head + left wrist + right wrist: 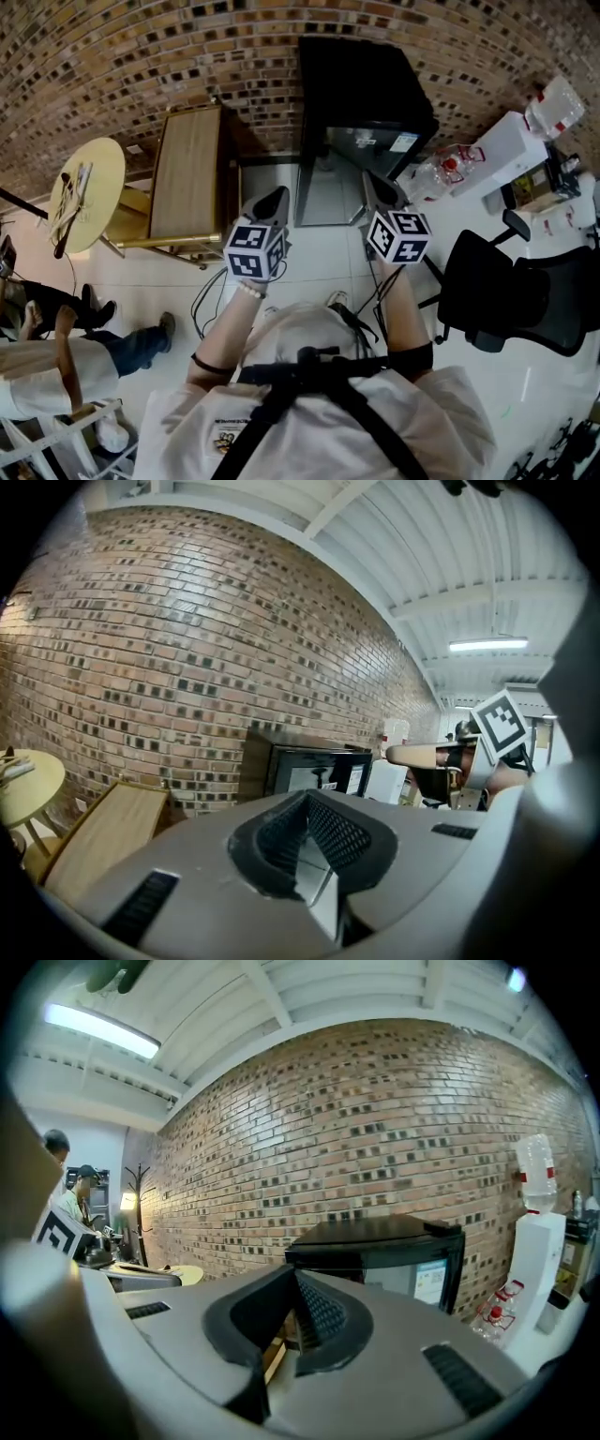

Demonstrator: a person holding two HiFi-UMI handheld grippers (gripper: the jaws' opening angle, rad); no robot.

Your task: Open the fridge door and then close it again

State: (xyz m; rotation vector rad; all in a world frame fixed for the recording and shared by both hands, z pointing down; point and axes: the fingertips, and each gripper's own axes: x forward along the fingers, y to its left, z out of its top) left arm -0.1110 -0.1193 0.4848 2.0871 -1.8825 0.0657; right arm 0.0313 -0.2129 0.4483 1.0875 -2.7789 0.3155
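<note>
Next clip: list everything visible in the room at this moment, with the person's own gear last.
brick wall: one, brown, at the back
fridge: one, black, glass-fronted, against the wall
wooden cabinet: one, light brown, left of the fridge
round table: one, pale yellow, far left
water dispenser: one, white, right of the fridge
plastic bottles: several, clear with red caps, between fridge and dispenser
office chair: one, black, at the person's right
bystander: one, white top, lower left
left tool: one, grey, shut, empty
right tool: one, grey, shut, empty
</note>
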